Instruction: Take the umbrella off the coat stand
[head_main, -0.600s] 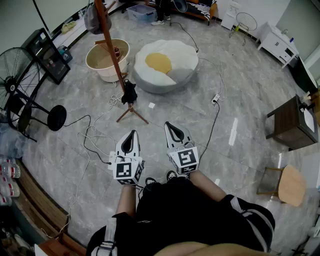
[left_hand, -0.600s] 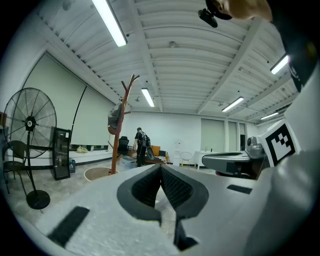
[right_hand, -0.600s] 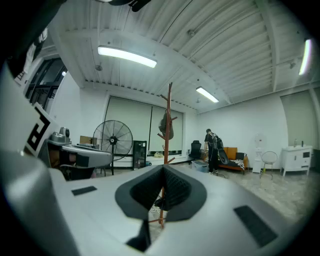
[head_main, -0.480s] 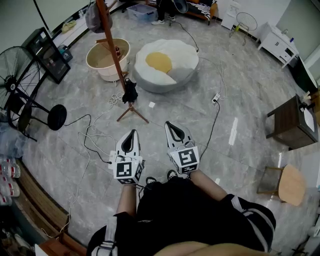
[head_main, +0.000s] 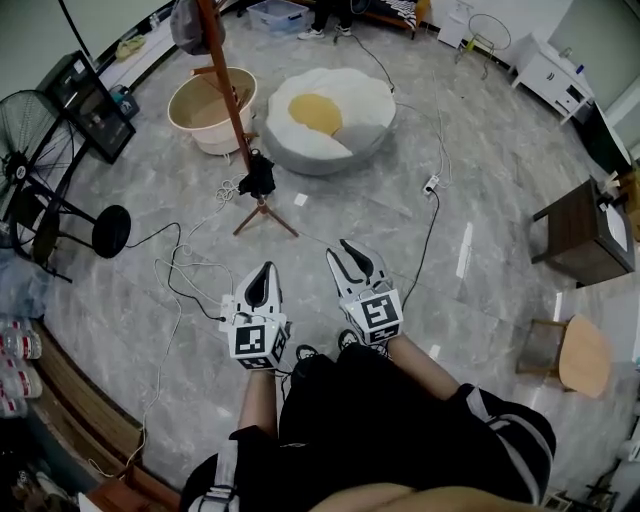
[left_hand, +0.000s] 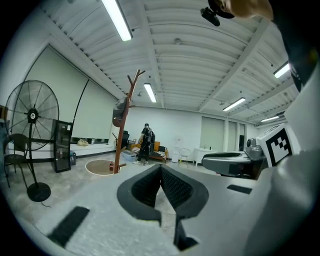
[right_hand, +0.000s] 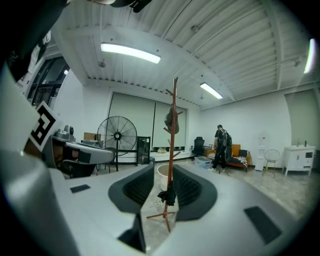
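The brown wooden coat stand (head_main: 232, 105) rises from the grey floor ahead and to the left, also seen through the right gripper's jaws as the stand (right_hand: 173, 135). The black folded umbrella (head_main: 258, 178) hangs low on it, just above the tripod feet; the right gripper view shows the umbrella (right_hand: 167, 192) too. A grey bag (head_main: 186, 30) hangs near the top. My left gripper (head_main: 262, 275) is held level, well short of the stand, its jaws shut with nothing in them. Beside it my right gripper (head_main: 347, 252) stands slightly open and empty, aimed at the stand.
A fried-egg cushion (head_main: 325, 120) and a beige tub (head_main: 210, 100) lie behind the stand. A floor fan (head_main: 40, 170) stands left, cables (head_main: 190, 275) trail across the floor, a dark side table (head_main: 575, 235) and a stool (head_main: 580, 355) stand right. A person (left_hand: 146, 142) stands far back.
The head view has shifted slightly, so the stand and cushion sit a touch higher in the picture. Both grippers keep their pose; the right one has tilted a little leftward.
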